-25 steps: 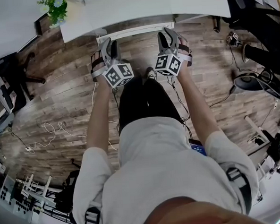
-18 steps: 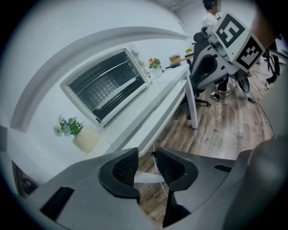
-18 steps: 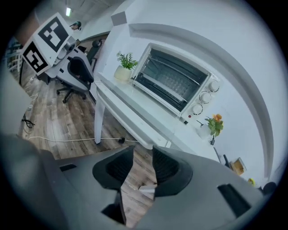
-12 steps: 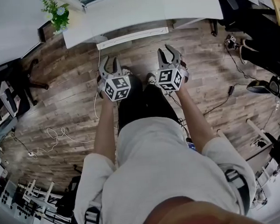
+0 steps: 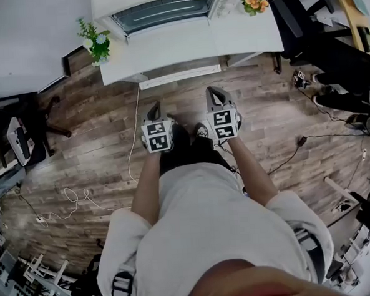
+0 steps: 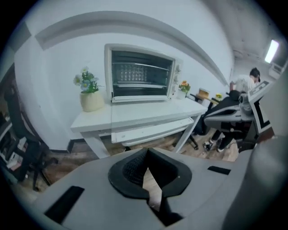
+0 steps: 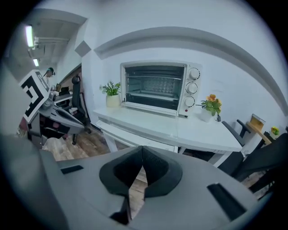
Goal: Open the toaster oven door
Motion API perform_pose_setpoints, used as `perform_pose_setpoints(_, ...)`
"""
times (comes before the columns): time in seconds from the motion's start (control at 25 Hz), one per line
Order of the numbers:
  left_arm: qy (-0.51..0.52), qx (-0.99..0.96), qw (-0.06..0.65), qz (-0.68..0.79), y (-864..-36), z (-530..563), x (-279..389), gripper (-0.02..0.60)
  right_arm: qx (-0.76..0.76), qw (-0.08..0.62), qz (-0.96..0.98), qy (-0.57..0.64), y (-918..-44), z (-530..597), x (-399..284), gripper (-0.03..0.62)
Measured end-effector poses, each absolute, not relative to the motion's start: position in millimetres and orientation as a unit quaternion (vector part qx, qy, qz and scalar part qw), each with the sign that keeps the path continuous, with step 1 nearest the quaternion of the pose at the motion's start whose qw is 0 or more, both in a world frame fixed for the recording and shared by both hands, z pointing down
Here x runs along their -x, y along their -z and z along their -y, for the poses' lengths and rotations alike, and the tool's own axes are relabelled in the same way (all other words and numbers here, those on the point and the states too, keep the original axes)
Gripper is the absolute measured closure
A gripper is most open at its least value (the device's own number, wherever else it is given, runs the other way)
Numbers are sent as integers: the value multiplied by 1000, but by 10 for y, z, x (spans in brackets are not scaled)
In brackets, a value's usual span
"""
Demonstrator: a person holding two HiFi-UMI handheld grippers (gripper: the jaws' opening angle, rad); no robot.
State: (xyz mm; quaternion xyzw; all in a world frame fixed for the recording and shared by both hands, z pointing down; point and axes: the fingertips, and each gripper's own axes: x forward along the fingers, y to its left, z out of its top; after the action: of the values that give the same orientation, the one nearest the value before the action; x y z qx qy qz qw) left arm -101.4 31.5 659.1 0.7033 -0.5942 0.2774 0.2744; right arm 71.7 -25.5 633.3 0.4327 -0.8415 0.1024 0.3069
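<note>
Oven (image 5: 164,11) has entered head view, left gripper (image 5: 155,106) and right gripper (image 5: 214,91) just closed empty, knobs (image 7: 192,87) clearest in right gripper view.

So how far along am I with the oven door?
Done: nothing yet; the oven door is shut. In hand: the left gripper and right gripper hang over the floor, short of the desk. Their fingers have just closed with nothing between them. Left: reach the door, take hold of it and pull it open.
</note>
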Motion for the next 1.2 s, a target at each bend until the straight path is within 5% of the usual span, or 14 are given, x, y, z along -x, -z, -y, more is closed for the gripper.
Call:
perform_pose_setpoints(0.52,-221,-735,300,567,-6082,-138,1156,563,-422,286,851,-127,-5851,210,-160,594)
perform_pose_setpoints(1.2,-166,-779,235,557,-5379,329,1184,563,-472,236,846,-76,-5108,613,-98,594)
